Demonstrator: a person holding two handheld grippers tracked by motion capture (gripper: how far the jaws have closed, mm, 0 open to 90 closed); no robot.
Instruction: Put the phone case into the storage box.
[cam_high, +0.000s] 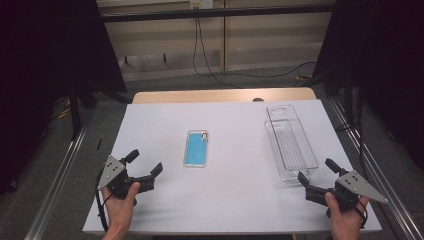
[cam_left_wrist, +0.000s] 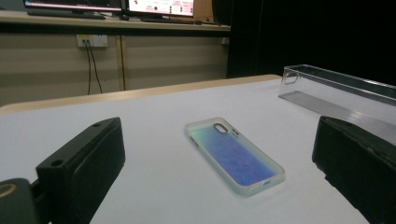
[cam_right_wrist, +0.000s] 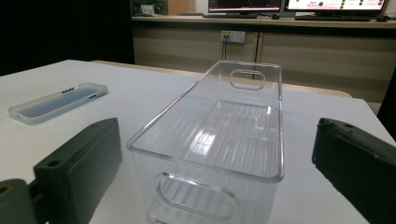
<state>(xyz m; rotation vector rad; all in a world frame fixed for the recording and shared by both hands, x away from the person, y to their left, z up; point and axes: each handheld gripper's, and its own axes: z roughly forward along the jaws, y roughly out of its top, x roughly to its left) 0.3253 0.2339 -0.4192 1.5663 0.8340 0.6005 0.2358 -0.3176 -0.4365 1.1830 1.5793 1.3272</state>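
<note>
Clear bin (cam_high: 291, 143), right, holding nothing; phone case (cam_high: 196, 148), centre; white tabletop (cam_high: 230, 200); left gripper (cam_high: 145, 166) and right gripper (cam_high: 316, 171), fingers apart.

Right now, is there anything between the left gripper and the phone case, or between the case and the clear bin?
Nothing visible. The left gripper is open and faces the phone case across bare white table. Between the case and the clear bin the table is bare too. The bin looks empty.
</note>
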